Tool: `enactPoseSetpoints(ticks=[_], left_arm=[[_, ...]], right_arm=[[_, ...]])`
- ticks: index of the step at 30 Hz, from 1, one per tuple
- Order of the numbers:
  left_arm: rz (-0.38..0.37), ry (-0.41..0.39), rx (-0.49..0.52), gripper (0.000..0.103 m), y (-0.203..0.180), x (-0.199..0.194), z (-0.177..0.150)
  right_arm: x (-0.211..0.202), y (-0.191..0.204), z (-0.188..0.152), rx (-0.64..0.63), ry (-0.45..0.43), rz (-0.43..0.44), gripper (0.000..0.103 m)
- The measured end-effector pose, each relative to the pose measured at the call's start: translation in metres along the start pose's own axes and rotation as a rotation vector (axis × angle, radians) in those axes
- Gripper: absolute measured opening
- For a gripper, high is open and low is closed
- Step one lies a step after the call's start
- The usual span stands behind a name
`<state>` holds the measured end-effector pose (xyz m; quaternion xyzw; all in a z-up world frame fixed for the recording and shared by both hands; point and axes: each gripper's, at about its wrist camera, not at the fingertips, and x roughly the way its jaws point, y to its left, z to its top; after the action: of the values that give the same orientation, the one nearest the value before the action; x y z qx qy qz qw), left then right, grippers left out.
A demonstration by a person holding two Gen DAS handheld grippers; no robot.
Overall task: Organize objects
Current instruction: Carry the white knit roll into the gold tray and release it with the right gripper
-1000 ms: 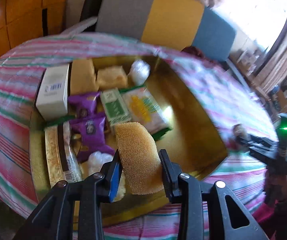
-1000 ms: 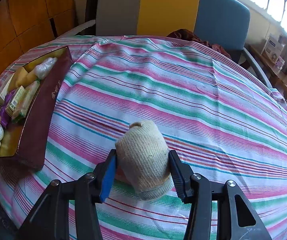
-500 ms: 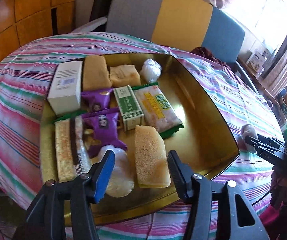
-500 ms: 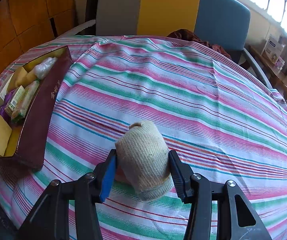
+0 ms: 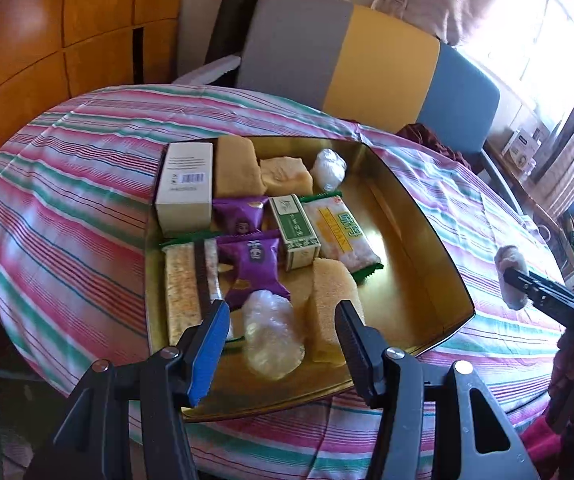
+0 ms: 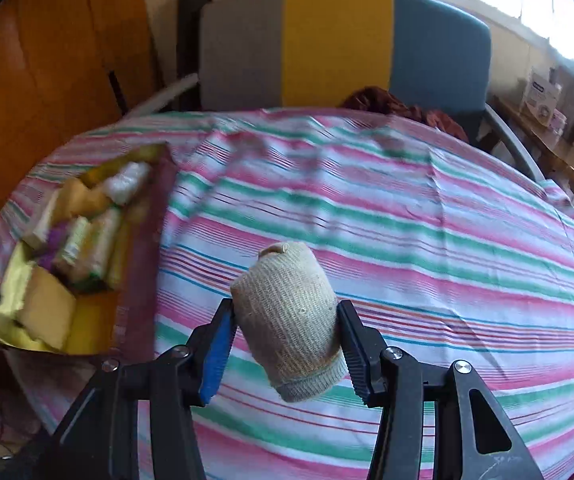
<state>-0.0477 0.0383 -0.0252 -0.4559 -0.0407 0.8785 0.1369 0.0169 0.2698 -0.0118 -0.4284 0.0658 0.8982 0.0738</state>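
A round table under a pink, green and white striped cloth (image 6: 407, 216) fills both views; a chair with a grey, yellow and blue backrest (image 5: 367, 60) stands behind it. In the left wrist view, a gold-lined tray (image 5: 419, 248) occupies the centre of the frame and holds a white box (image 5: 185, 184), purple packets (image 5: 253, 264), a green box (image 5: 295, 228) and a yellow sponge (image 5: 329, 304) at lower centre. The left gripper (image 5: 283, 344) hangs above the tray's near edge with its jaws parted and nothing between the pads; the sponge lies flat on the tray floor below them. The right gripper (image 6: 285, 344), at lower centre of its own view, is clamped on a beige rolled bandage (image 6: 291, 320), both pads pressing its sides, held above the cloth. The tray (image 6: 143, 264) sits at the left of that frame, blurred.
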Motion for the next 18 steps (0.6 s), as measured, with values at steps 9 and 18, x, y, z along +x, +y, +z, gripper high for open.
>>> enactPoseSetpoints(ticks=[9, 18], left_arm=[[0.010, -0.044, -0.042, 0.055, 0.019, -0.014, -0.002], [0.012, -0.018, -0.080, 0.055, 0.037, -0.008, -0.010]], right_arm=[[-0.013, 0.135, 0.015, -0.178, -0.022, 0.196, 0.052], [0.063, 0.197, -0.003, -0.279, 0.216, 0.137, 0.053]])
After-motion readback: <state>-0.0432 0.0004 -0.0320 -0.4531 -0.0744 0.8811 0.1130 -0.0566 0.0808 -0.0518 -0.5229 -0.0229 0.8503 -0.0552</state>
